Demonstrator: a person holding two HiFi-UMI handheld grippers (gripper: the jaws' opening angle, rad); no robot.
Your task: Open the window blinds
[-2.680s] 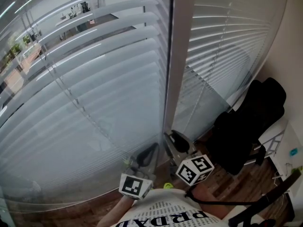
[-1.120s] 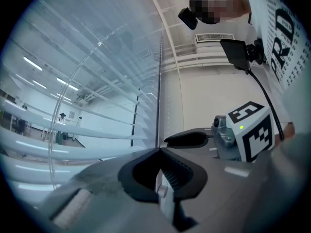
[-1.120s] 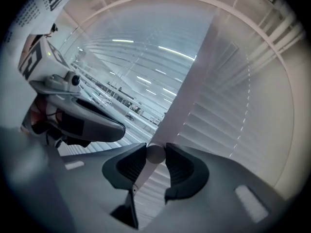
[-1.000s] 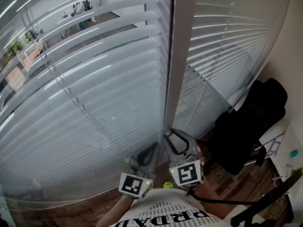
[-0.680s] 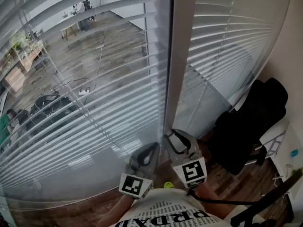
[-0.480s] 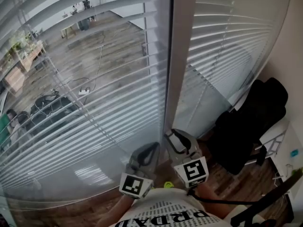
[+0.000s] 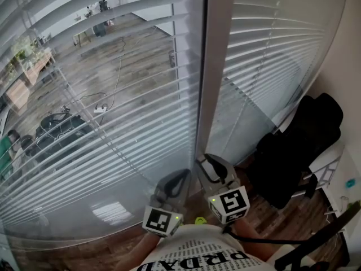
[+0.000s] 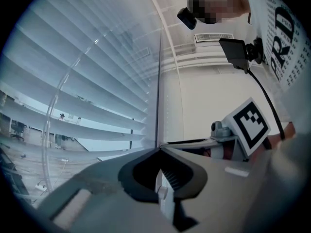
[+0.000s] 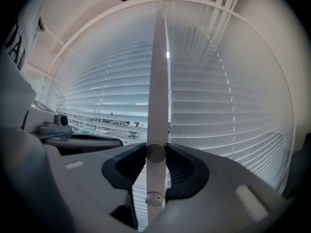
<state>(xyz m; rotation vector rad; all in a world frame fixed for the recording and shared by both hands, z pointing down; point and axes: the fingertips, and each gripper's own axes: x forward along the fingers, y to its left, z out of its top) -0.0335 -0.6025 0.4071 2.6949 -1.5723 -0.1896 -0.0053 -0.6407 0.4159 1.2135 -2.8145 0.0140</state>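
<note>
Now, from the head view, the window blinds point(image 7: 113, 95) on the left pane have their slats tilted flat, so a room with a wooden floor shows between them. The blinds on the right pane point(image 7: 271, 49) are turned closed and read as a solid pale sheet. A white frame post point(image 7: 217, 55) runs up between the two panes. Both grippers sit low at its foot, near each other: the left gripper point(image 7: 181, 175) just left of the post, the right gripper point(image 7: 203, 162) right at it. A black chair point(image 7: 299, 145) stands to the right, by the wall.

In the left gripper view, the left gripper's point(image 8: 159, 149) jaw tips are pressed together. A pale piece shows in the hollow behind them, and I cannot tell what it is. Open slats fill the left of this view, and the right gripper's marker cube point(image 8: 250, 125) sits close on the right.

In the right gripper view, the right gripper point(image 9: 156, 152) pinches the white tilt wand point(image 9: 158, 81), both pads against its sides. The wand stands upright, its capped lower end hanging just below the pads.
</note>
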